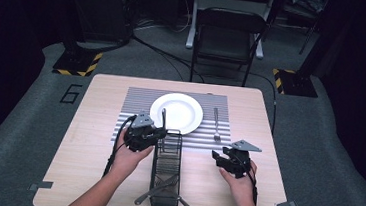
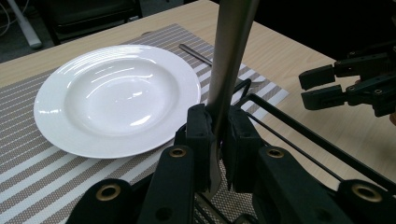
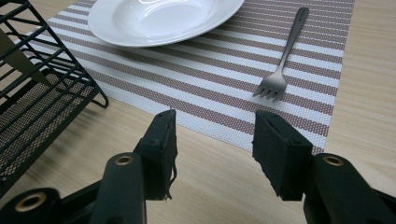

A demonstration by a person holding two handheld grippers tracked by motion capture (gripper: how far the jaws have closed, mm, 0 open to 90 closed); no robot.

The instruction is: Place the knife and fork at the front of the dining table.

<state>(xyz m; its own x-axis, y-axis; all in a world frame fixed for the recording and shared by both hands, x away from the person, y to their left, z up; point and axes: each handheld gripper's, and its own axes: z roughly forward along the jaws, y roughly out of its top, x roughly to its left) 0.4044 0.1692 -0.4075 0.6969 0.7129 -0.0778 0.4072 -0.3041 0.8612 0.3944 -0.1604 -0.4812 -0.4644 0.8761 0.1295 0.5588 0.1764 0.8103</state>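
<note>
A: What does the high view show?

B: A light wooden table (image 1: 82,139) with a grey-and-white striped placemat (image 1: 136,101). A round white ceramic plate (image 1: 183,108) sits on the mat, and a silver metal fork (image 1: 216,123) lies to its right, tines toward the person. A black wire cutlery basket (image 1: 166,169) stands in front of the plate, with a utensil lying at its near end. The left gripper (image 1: 157,130) is at the basket's far left corner, holding a slim steel utensil handle (image 1: 163,117) upright. The right gripper (image 1: 219,156) hovers over bare table, right of the basket.

A: And the left gripper view?

B: Its two black pads are clamped narrow on the steel handle (image 2: 229,60), which rises straight up between them. The plate (image 2: 116,98) lies beyond on the left; the basket's rim (image 2: 299,128) runs to the right, with the other gripper (image 2: 322,88) farther off.

A: The right gripper view?

B: Its jaws stand about half apart with nothing between them, above the wood just before the mat's edge (image 3: 210,93). The fork (image 3: 280,65) lies ahead on the mat, the plate (image 3: 159,21) at top, the basket (image 3: 42,102) at left
</note>
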